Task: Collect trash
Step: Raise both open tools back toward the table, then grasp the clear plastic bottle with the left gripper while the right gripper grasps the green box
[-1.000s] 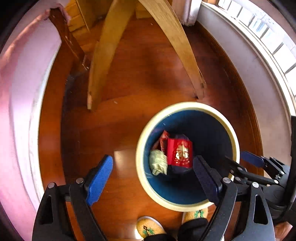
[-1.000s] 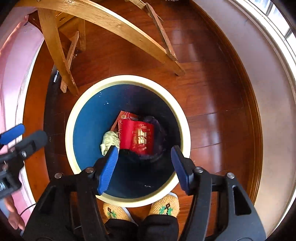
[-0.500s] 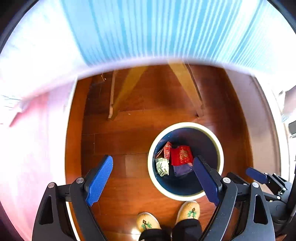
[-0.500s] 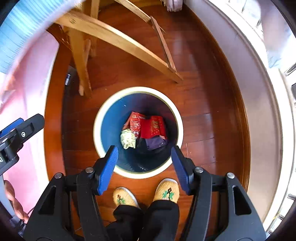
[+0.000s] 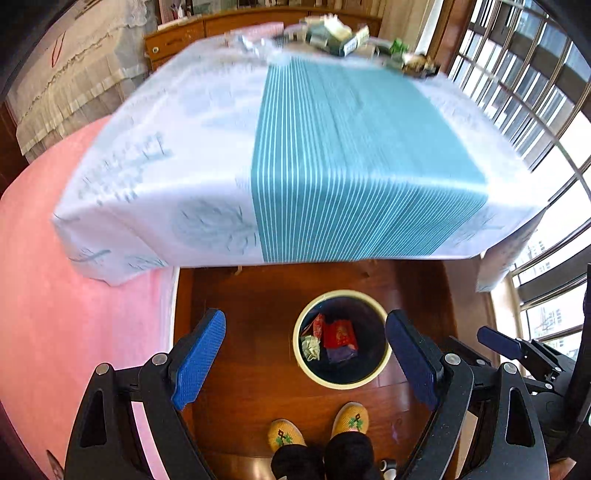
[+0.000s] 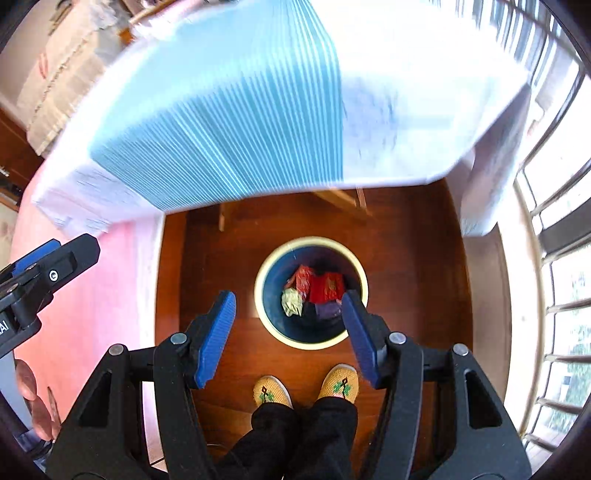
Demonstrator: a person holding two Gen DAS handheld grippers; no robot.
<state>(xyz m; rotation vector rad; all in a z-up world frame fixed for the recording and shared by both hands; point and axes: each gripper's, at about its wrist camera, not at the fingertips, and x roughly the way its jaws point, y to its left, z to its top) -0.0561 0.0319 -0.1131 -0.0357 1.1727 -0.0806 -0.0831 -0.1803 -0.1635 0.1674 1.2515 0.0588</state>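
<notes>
left wrist: both grippers' fingers (image 5: 199, 356) spread wide above bin (image 5: 384, 360), beside table edge (image 5: 332, 258).

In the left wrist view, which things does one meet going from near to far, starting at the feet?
Slippers → trash bin → tablecloth → clutter at the table's far end.

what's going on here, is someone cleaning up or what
A person stands over a bin on the wood floor, holding a gripper in each hand. The left gripper and right gripper are both open and empty. The bin holds a red packet and other wrappers. More clutter sits at the far end of the striped tablecloth.
</notes>
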